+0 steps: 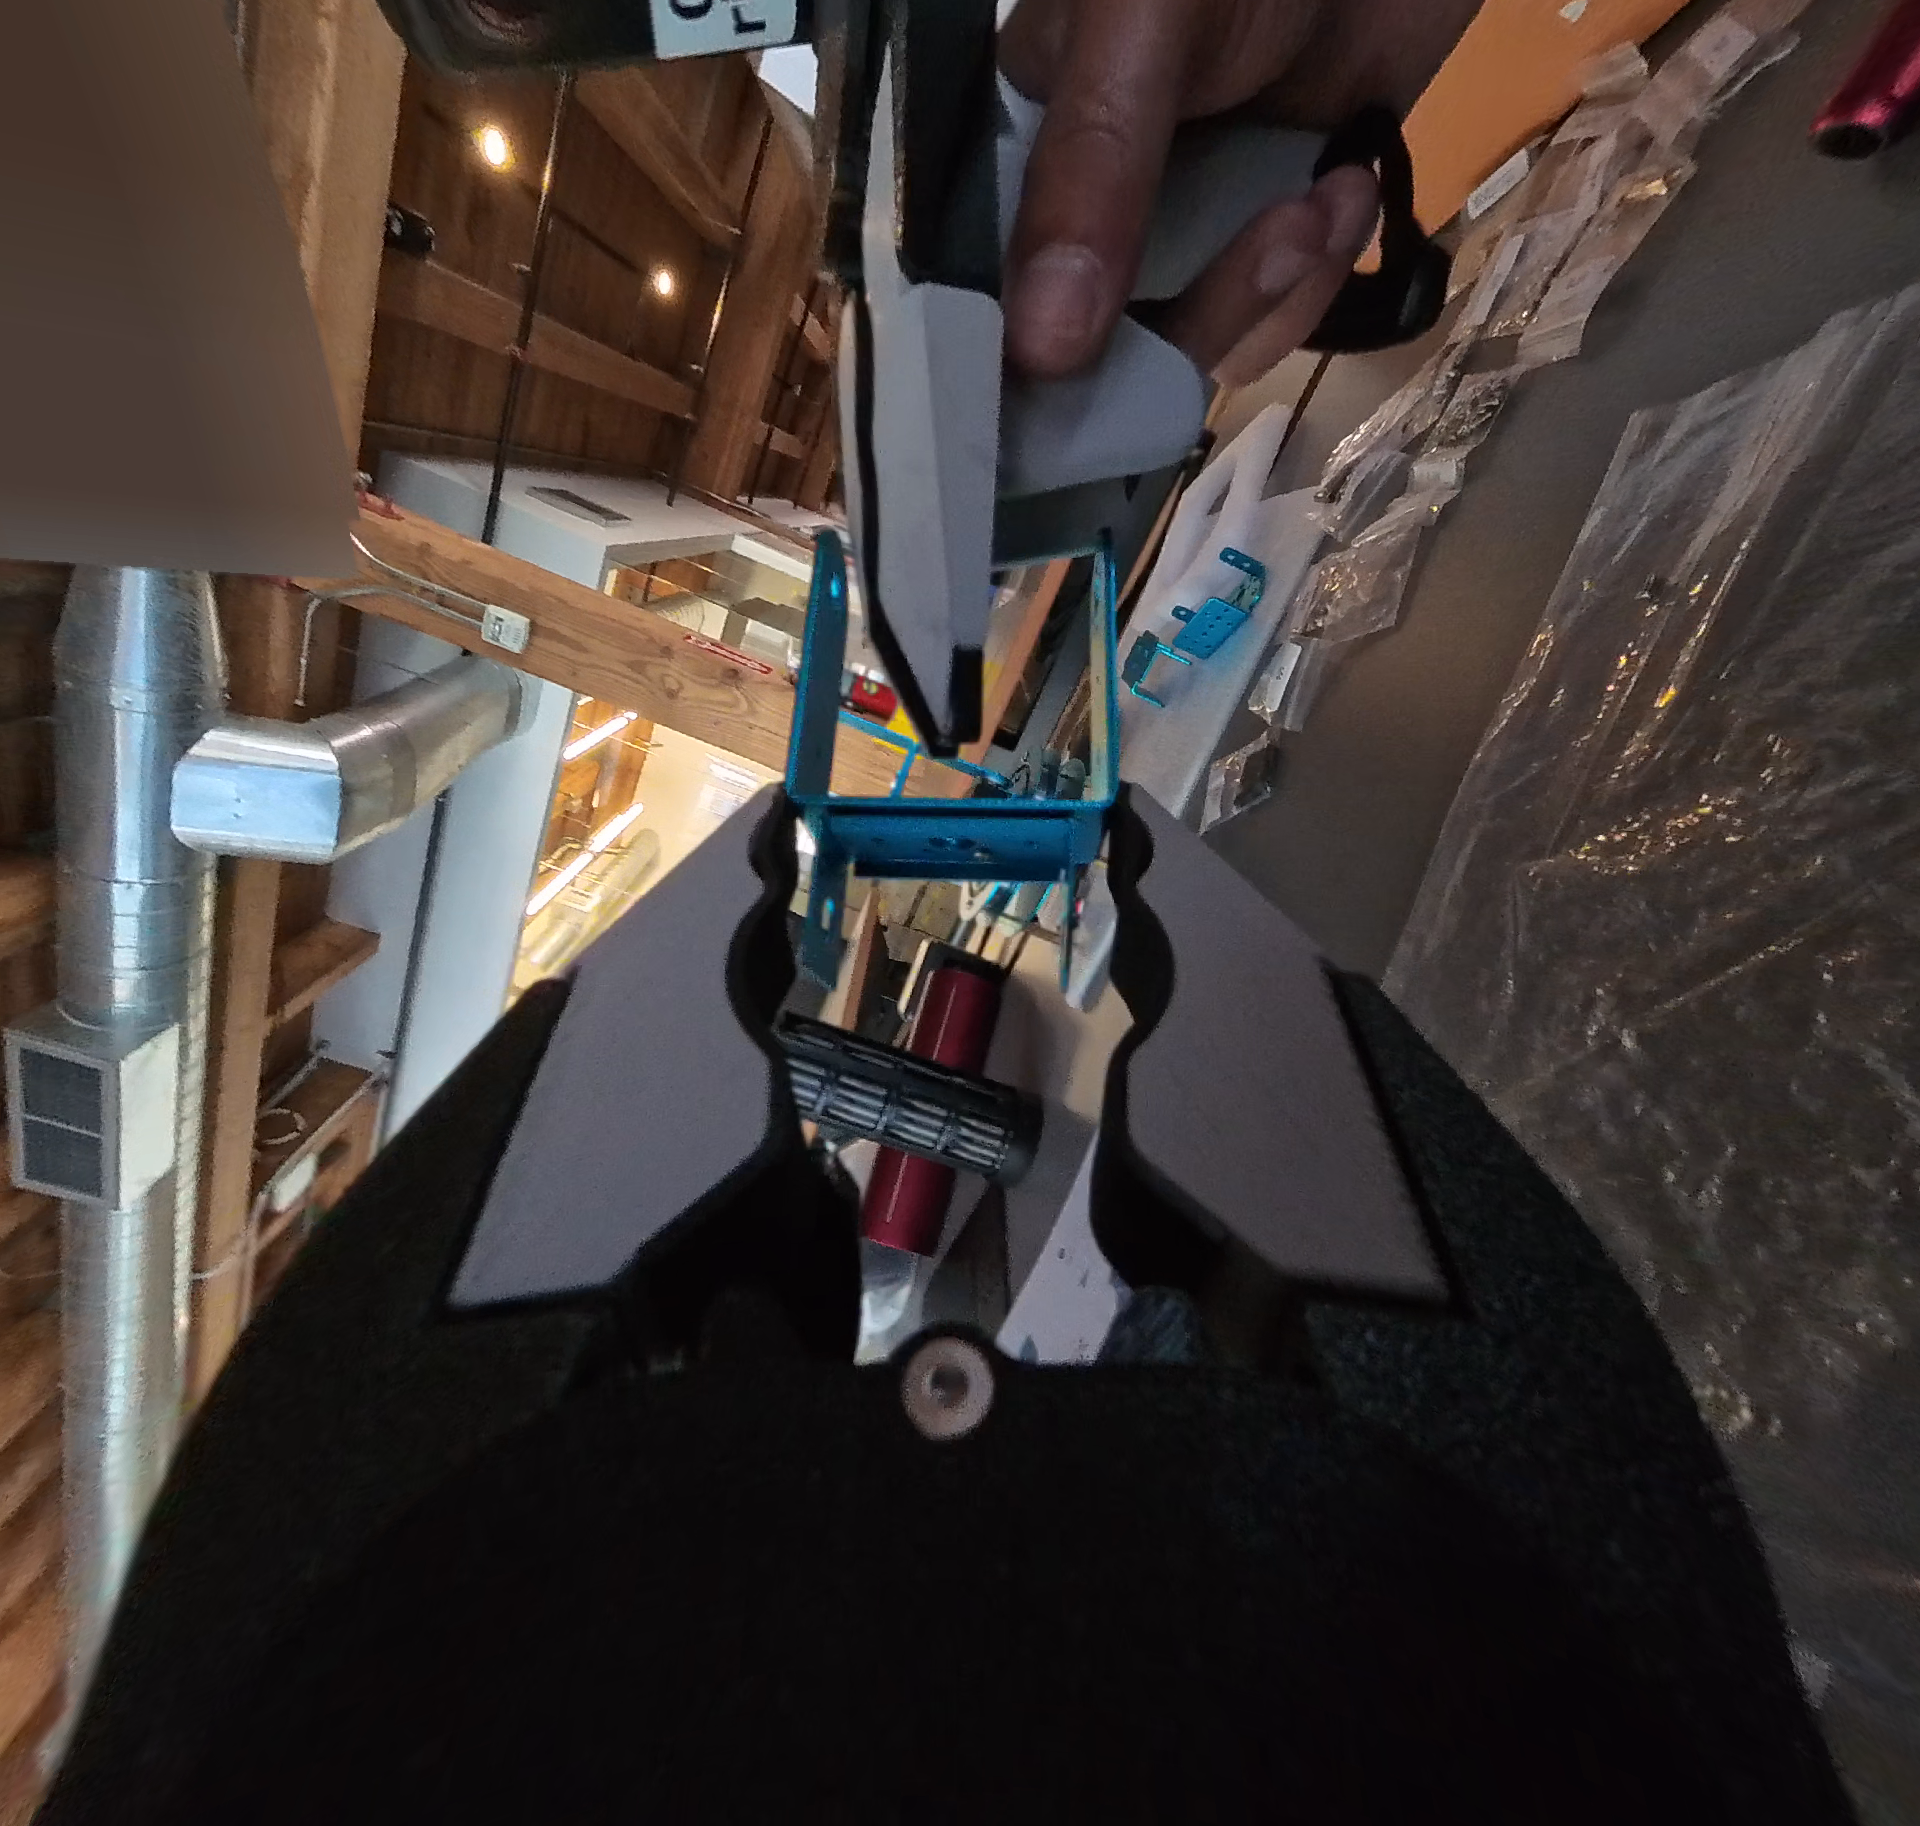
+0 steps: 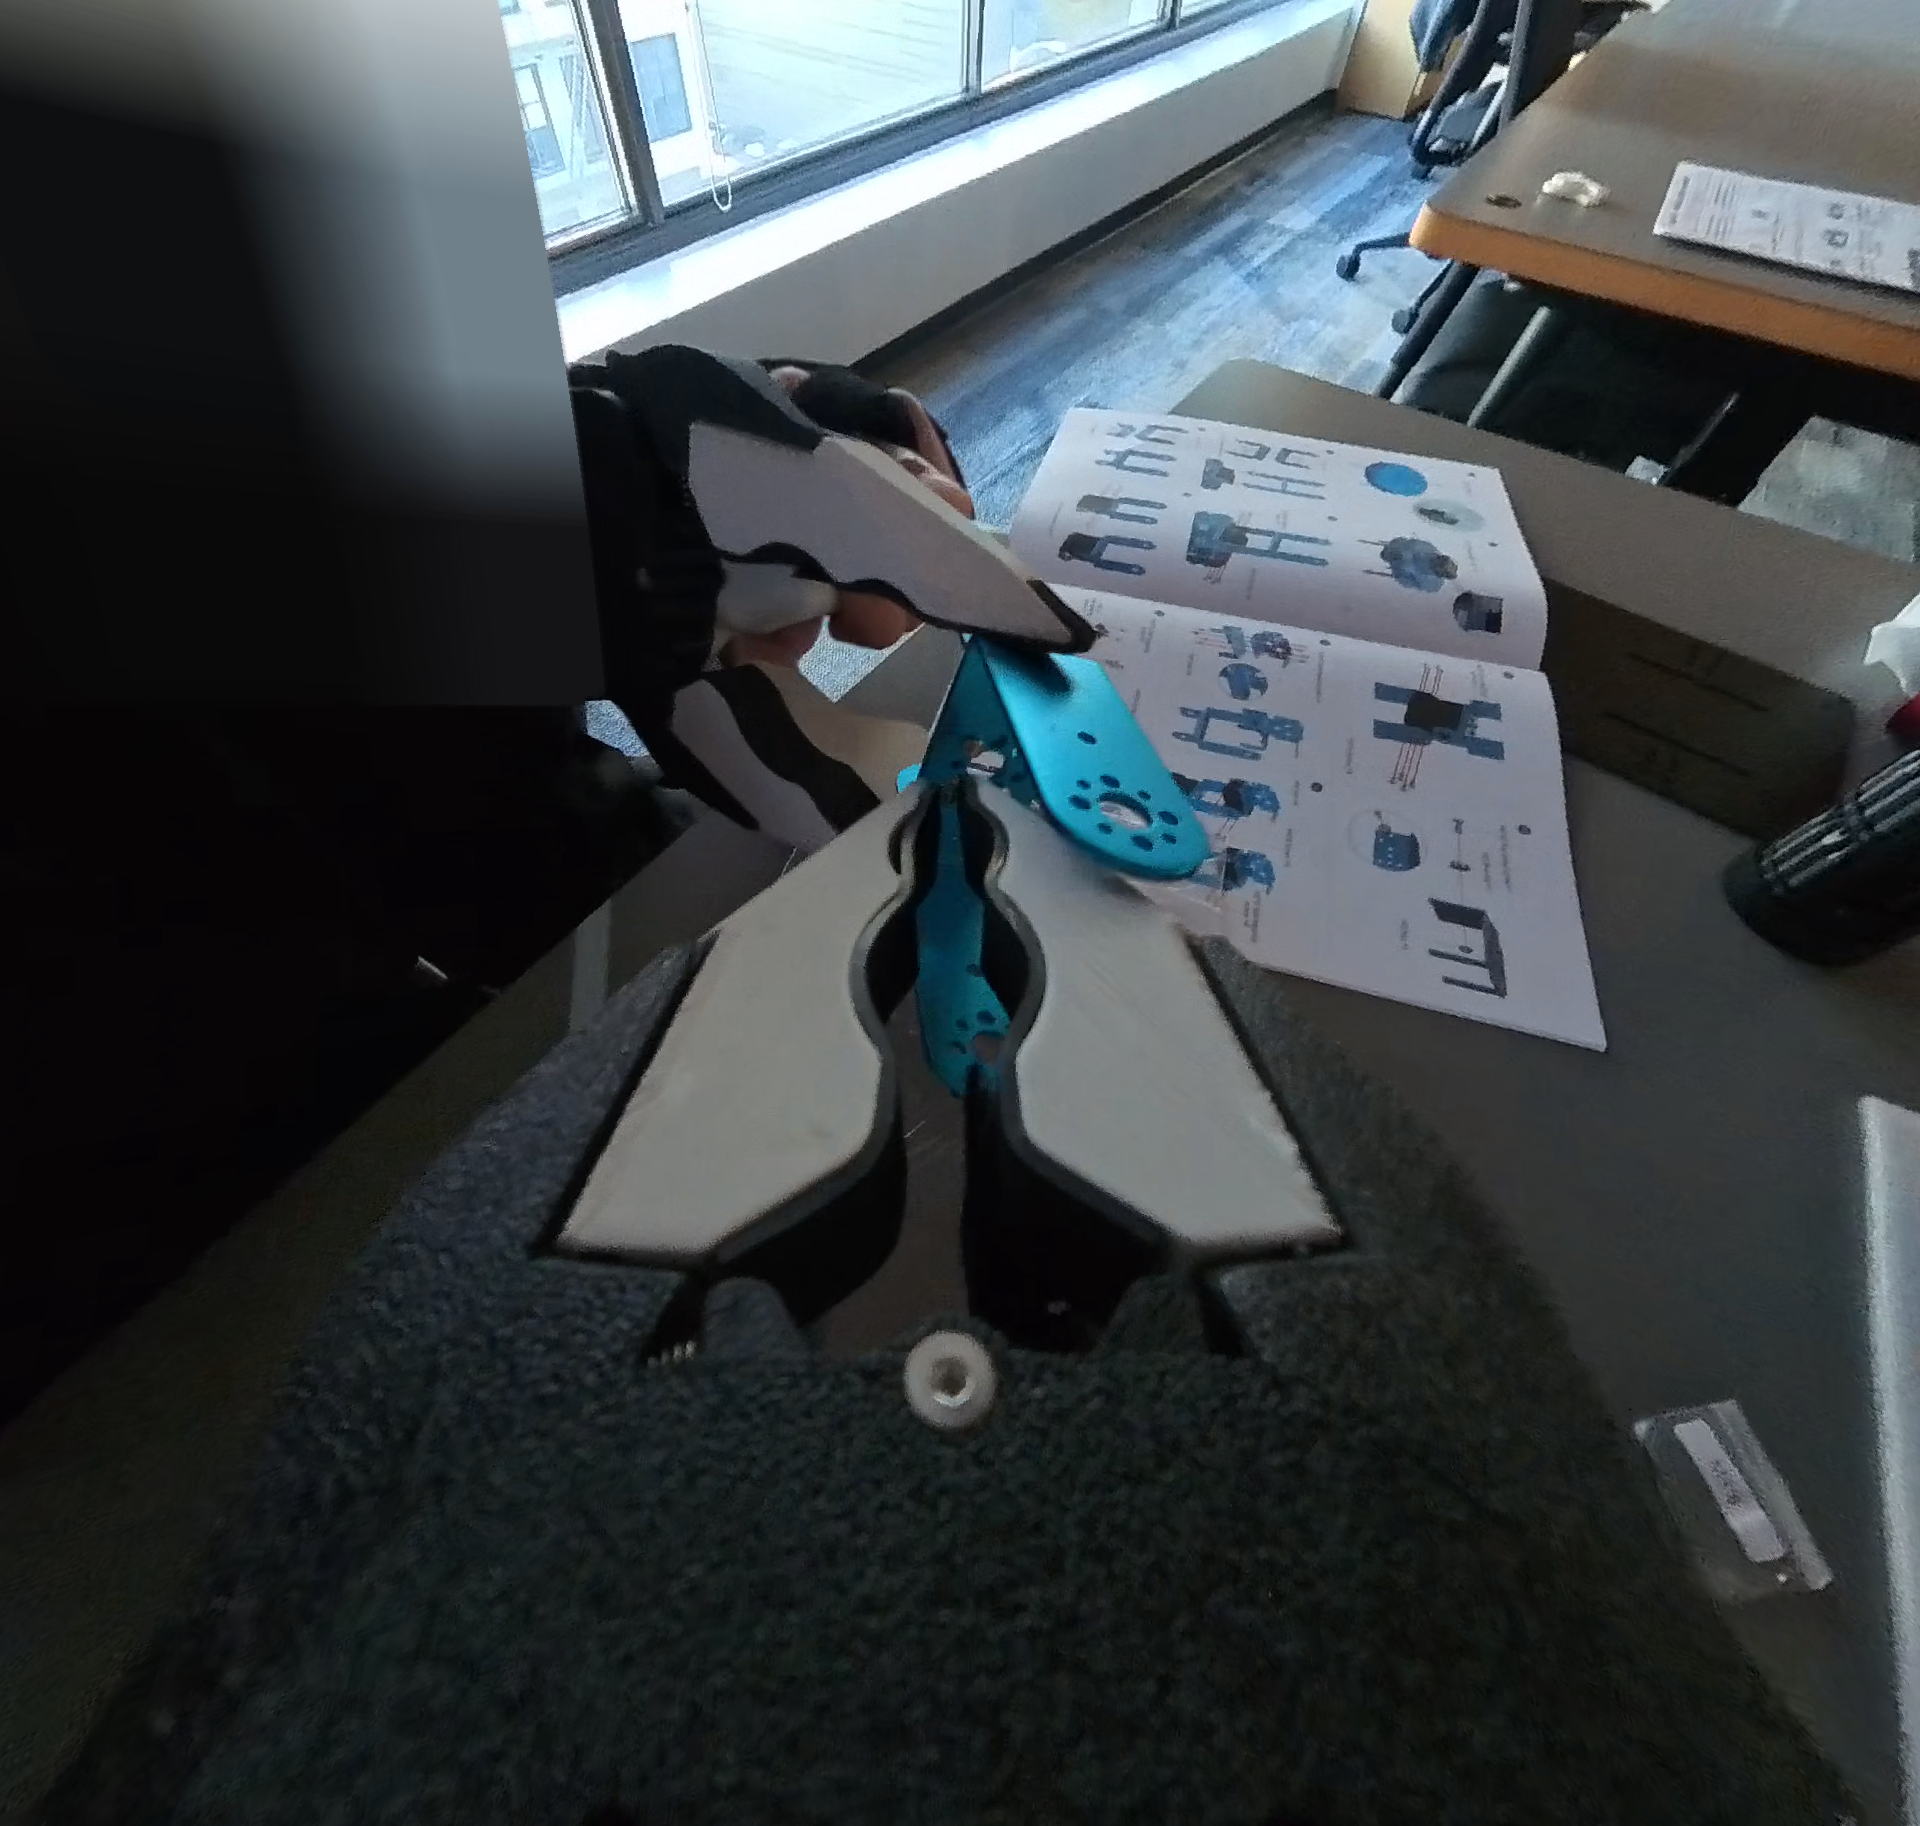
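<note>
Together, claws (image 1: 951,841) on perforated blue bracket (image 2: 1081,779).

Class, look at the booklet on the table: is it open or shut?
Open. The booklet lies spread flat on the table, two illustrated pages showing either side of a centre fold.

In the right wrist view the right tongs (image 2: 951,820) sat at centre frame, clamped on a bracket (image 2: 1081,753). The left tongs (image 2: 935,680) reached in from the upper left and met the bracket's top. Behind, right of centre, a booklet (image 2: 1351,737) lay open on the bench (image 2: 1558,1205).
</note>
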`<state>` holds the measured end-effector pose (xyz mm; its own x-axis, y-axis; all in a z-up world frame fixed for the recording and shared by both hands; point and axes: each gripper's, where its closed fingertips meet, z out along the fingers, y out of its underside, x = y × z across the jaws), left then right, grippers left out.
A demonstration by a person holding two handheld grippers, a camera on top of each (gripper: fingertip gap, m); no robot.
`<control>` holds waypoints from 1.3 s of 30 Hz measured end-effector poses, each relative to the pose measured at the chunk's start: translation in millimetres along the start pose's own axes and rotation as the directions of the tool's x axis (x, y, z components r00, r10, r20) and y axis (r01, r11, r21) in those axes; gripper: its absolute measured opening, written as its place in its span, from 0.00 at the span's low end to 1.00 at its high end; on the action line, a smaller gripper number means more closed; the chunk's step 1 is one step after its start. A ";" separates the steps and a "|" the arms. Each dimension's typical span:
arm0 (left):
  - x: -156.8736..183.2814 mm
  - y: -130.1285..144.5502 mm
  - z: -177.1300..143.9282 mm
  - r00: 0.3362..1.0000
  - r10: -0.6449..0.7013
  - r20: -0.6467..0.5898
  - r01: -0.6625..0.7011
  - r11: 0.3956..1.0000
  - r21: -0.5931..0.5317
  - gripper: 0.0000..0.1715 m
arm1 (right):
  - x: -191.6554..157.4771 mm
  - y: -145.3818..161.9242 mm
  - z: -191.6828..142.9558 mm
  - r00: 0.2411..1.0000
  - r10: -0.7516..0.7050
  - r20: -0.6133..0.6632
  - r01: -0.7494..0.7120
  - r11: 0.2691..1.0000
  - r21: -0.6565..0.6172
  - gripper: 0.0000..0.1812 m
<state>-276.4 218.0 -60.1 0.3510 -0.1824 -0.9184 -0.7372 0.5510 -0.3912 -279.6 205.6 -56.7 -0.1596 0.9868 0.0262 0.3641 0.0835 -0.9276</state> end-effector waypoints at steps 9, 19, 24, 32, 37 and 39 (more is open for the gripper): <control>0.8 -13.0 1.2 0.997 0.060 0.043 -0.061 0.998 0.022 0.34 | -3.8 5.7 -1.5 1.000 -0.014 0.023 0.014 1.000 -0.022 0.02; 3.8 -17.9 2.0 0.995 0.049 0.082 -0.052 0.998 0.037 0.34 | -9.3 11.2 -2.4 0.998 -0.001 0.070 0.006 0.997 -0.076 0.03; 1.6 -20.6 1.7 0.995 0.050 0.089 -0.054 0.998 0.043 0.35 | -9.6 7.9 -5.7 0.997 0.004 0.075 0.000 0.998 -0.055 0.02; 2.3 -19.5 2.0 0.996 0.063 0.065 -0.066 0.997 0.037 0.34 | -6.6 5.2 -9.4 0.998 0.011 0.066 -0.009 0.999 -0.034 0.02; 1.2 -18.6 2.9 0.998 0.055 0.035 -0.057 0.998 0.034 0.34 | -4.1 1.9 -15.3 0.995 0.053 0.086 -0.053 0.999 0.006 0.02; 3.7 -14.9 3.4 0.998 0.057 0.006 -0.057 0.998 0.024 0.34 | 0.9 4.5 -24.6 0.995 0.055 0.079 -0.056 0.998 0.005 0.02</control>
<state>-262.1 212.0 -57.5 0.3121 -0.1457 -0.9388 -0.7417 0.5802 -0.3366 -255.5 210.2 -51.7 -0.2108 0.9760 -0.0545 0.3680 0.0276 -0.9294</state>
